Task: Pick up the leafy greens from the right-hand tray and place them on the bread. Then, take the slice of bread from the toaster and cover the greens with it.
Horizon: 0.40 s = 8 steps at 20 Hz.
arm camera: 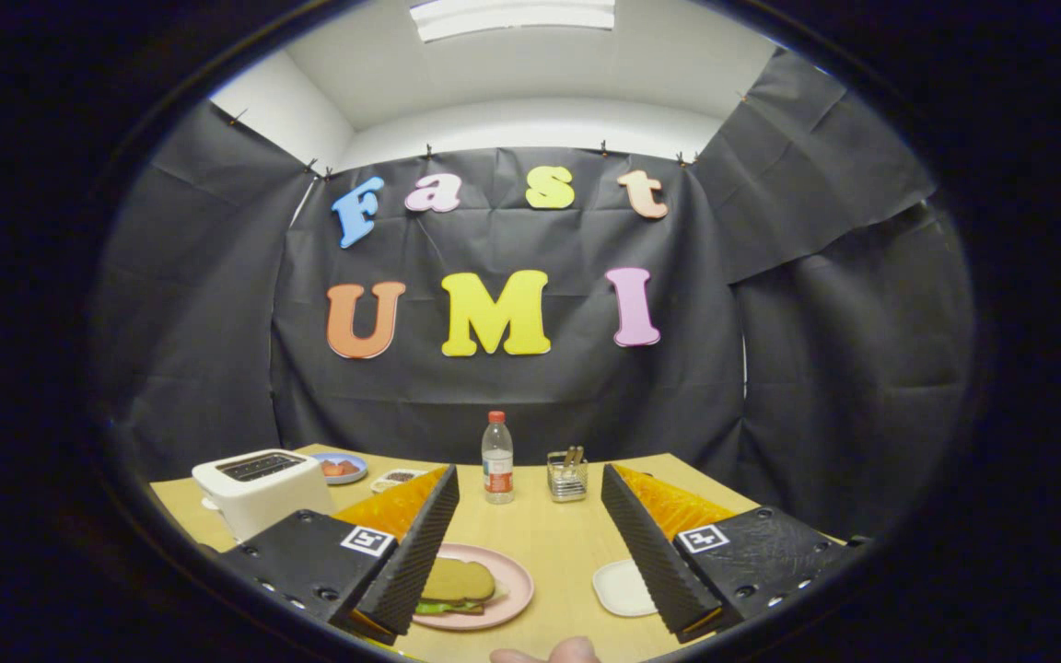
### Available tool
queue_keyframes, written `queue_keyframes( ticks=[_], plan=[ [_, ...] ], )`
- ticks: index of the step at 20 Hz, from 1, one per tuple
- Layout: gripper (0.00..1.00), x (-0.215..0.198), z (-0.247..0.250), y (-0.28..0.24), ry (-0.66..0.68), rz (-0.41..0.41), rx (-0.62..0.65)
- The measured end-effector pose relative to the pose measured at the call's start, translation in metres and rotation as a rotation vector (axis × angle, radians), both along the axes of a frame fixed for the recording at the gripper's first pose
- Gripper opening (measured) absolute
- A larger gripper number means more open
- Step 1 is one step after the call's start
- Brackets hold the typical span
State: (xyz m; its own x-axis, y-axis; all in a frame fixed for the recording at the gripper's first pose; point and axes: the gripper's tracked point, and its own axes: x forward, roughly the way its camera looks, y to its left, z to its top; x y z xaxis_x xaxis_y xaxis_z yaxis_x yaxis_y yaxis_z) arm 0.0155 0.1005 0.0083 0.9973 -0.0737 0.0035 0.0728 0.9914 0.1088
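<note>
White toaster [259,488] left of hand-held gripper [530,543]

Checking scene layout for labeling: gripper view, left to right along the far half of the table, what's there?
Toaster → blue plate → small dish → water bottle → wire holder. Nearer, between the open gripper's fingers: pink plate with the sandwich, then white tray.

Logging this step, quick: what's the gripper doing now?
Gripper: open, holding nothing, raised above the table, sandwich by one finger.
</note>
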Motion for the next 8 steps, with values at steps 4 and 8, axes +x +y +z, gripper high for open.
queue_keyframes(
  ticks=[4, 8],
  plan=[
    [0.95, 0.002, 0.001, 0.010, 0.020, 0.009, -0.008],
    [0.95, 0.000, 0.013, 0.006, -0.007, -0.010, 0.002]
  ],
)
